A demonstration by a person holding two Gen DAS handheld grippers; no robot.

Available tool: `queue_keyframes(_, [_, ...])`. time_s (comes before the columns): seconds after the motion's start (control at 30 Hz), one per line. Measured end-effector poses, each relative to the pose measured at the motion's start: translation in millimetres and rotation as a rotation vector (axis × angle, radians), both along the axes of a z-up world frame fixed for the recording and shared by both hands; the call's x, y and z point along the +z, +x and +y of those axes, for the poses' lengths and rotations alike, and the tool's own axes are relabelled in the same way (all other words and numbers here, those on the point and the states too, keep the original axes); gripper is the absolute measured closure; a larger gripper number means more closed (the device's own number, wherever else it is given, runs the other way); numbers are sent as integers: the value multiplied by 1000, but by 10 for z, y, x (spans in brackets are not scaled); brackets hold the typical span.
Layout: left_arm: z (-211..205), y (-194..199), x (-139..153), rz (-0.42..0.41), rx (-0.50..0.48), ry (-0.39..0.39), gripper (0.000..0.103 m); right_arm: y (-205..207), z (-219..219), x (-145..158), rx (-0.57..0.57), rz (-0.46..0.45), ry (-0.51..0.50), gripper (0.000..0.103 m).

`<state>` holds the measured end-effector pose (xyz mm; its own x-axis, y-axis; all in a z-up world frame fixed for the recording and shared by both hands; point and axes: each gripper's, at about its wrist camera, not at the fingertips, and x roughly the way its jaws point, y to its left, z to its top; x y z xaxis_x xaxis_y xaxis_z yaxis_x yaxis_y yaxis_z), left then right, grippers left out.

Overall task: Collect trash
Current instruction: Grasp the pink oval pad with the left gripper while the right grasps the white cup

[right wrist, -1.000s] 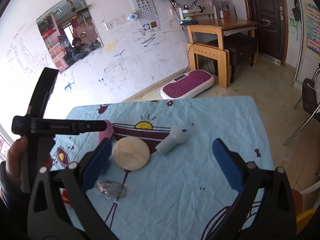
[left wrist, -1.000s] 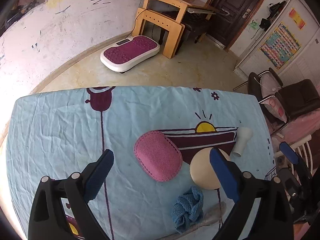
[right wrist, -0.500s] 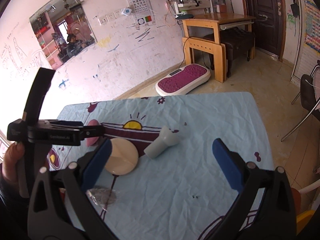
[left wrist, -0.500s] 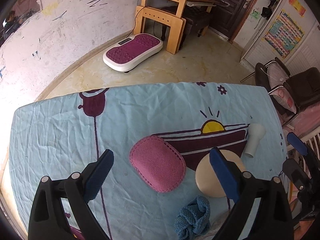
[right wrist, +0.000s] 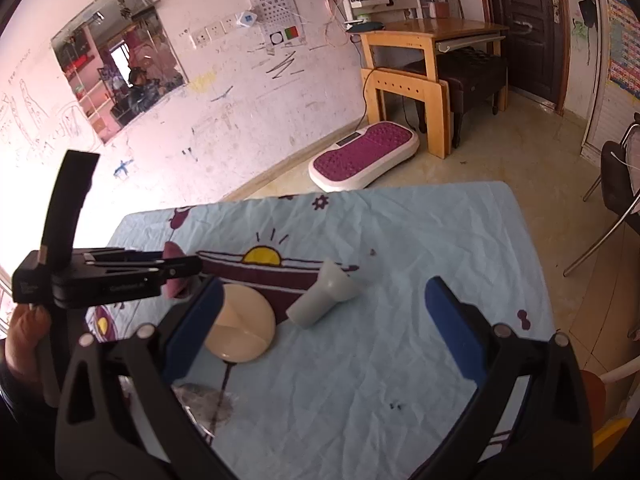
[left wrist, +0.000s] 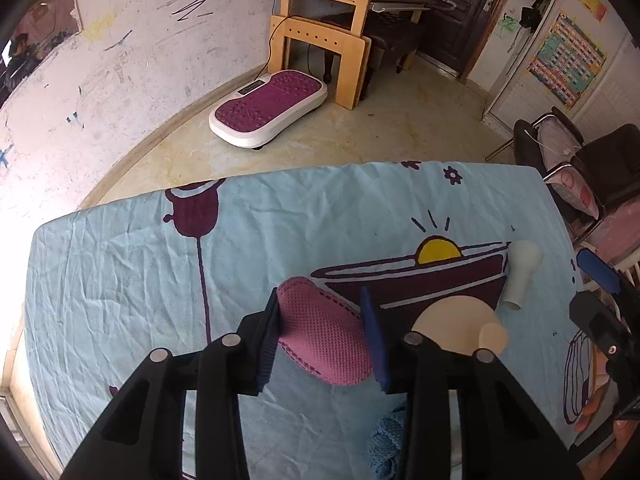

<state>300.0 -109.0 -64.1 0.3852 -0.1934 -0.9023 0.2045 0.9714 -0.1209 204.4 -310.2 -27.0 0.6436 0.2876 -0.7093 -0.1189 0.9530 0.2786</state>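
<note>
My left gripper (left wrist: 322, 332) is shut on a pink mesh pad (left wrist: 324, 344) on the light blue cloth-covered table (left wrist: 120, 288); the pad bulges between the blue pads. A cream round disc (left wrist: 452, 328) lies right of it, and a pale grey funnel-shaped piece (left wrist: 520, 276) lies further right. A blue knitted cloth (left wrist: 386, 444) lies near the front edge. My right gripper (right wrist: 324, 320) is open and empty above the table, with the disc (right wrist: 240, 328) near its left finger and the grey piece (right wrist: 328, 296) between its fingers. A crumpled clear wrapper (right wrist: 204, 400) lies at front left.
The left gripper's body (right wrist: 104, 276) shows at the left of the right wrist view. Beyond the table are a purple vibration plate (left wrist: 268, 108), a wooden desk (left wrist: 328, 36) and a dark chair (left wrist: 580, 160) at the right.
My left gripper has closed from wide open onto the pink mesh pad. The right gripper has stayed open and shifted slightly.
</note>
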Motion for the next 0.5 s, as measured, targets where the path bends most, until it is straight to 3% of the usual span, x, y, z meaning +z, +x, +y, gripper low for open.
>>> queue_keyframes(0.17, [201, -23, 65, -5, 17, -57, 89, 86, 16, -36, 7, 51, 63, 6])
queue_keyframes(0.37, [408, -101, 136, -21, 33, -93, 89, 192, 115, -119, -2, 130, 84, 7])
queue_keyframes(0.5, [537, -158, 178, -34, 42, -124, 89, 288, 198, -197, -38, 168, -6, 7])
